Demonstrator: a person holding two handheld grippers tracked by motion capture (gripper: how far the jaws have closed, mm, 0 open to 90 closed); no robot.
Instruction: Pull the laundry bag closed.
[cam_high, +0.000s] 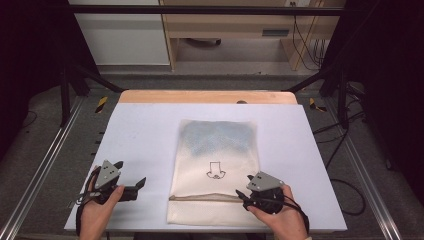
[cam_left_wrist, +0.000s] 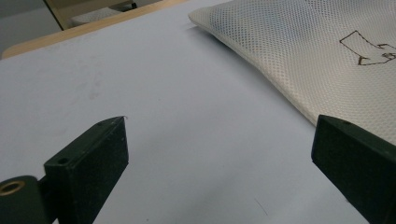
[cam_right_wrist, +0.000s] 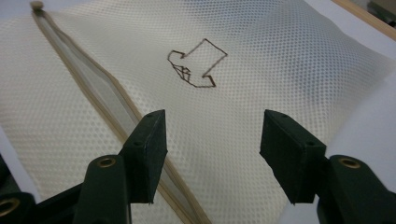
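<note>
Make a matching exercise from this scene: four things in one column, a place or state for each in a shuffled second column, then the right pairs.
Things:
1. mesh bag
2. left gripper
3. right gripper
4. zipper

Places or states:
A. jaws apart over the bare white table cover, beside the bag
B. lies flat in the middle of the table, small line drawing on top
C. runs across the bag near its near end
D. jaws apart over the bag's mesh, close to the zipper

Pairs: 1-B, 2-A, 3-D, 4-C
</note>
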